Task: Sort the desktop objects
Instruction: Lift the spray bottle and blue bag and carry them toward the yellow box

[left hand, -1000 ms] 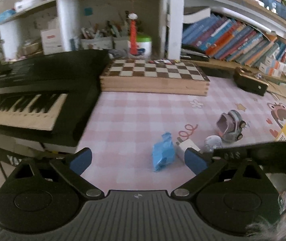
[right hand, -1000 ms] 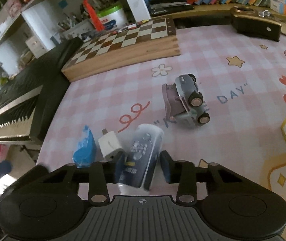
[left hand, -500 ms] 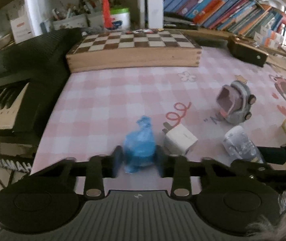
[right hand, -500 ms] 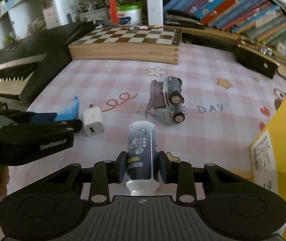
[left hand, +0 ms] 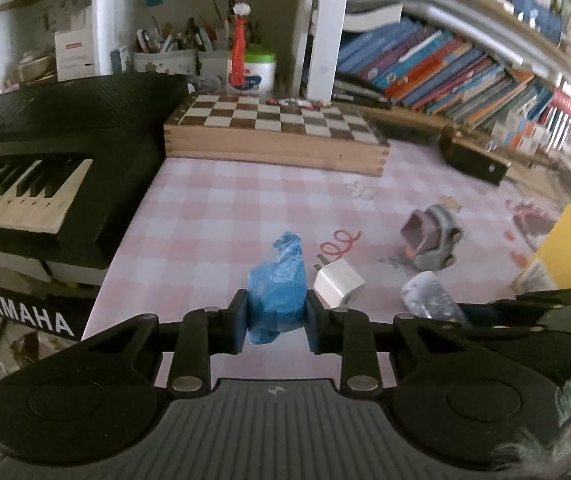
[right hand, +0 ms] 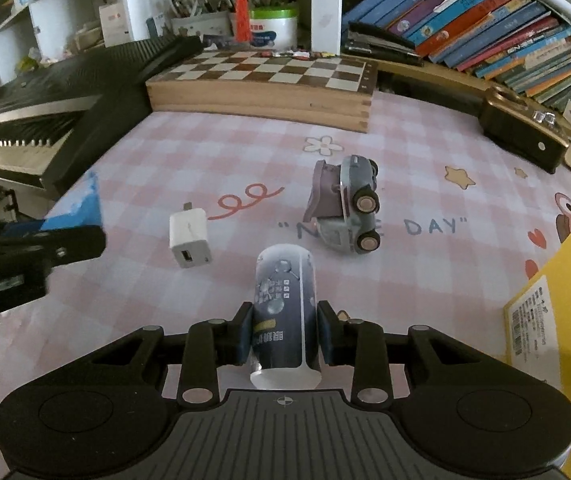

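My left gripper (left hand: 276, 320) is shut on a crumpled blue bag (left hand: 277, 288) over the pink checked mat (left hand: 213, 216). My right gripper (right hand: 285, 332) is shut on a dark printed bottle (right hand: 285, 304), which points away from me. The bottle (left hand: 429, 296) also shows in the left wrist view, and the blue bag (right hand: 81, 208) in the right wrist view. A white charger plug (right hand: 189, 236) lies on the mat between the two grippers. A grey toy car (right hand: 345, 204) lies on its side beyond the bottle.
A wooden chessboard box (left hand: 277, 132) stands at the back. A black keyboard (left hand: 45, 160) lines the left edge. A yellow box (right hand: 565, 300) stands at the right. A dark brown case (right hand: 525, 136) and shelves of books (right hand: 485, 20) sit behind.
My left gripper closed on the blue bag and holds it. My right gripper kept its hold on the bottle and straightened it to point away.
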Available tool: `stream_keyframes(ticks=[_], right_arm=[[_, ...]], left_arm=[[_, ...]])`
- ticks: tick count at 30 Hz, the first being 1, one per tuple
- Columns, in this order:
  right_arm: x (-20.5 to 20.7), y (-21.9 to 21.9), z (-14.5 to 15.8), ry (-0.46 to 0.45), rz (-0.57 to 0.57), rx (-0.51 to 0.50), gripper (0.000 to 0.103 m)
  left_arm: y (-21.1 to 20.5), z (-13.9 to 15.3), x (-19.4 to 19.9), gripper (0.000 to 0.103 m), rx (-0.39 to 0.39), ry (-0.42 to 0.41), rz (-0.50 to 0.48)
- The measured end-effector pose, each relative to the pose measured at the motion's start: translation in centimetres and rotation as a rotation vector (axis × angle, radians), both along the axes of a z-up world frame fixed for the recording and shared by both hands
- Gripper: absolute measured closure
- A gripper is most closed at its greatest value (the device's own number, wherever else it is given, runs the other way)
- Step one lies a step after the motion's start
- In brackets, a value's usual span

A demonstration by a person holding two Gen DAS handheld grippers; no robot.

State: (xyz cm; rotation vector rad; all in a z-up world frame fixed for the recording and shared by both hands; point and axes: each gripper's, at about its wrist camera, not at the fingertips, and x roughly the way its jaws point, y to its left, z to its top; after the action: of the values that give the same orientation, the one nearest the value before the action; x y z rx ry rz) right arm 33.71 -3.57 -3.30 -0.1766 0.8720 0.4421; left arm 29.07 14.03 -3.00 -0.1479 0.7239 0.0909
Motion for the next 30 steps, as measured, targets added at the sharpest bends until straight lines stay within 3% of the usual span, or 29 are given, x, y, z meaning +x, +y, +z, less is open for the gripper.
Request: stream_keyframes(ticks=[19, 30], right_arm=[[-7.1, -3.5, 7.9, -0.116, 0.038, 0.089, 0.071], [-12.9, -5.2, 8.9, -0.106, -0.012, 0.111, 0.070]], left_arm=[[-0.8, 5.9, -8.8, 0.078, -0.146, -0.144, -0.047], [-1.3, 7.0, -14.3, 0.078, -0.201, -0.177, -0.086]])
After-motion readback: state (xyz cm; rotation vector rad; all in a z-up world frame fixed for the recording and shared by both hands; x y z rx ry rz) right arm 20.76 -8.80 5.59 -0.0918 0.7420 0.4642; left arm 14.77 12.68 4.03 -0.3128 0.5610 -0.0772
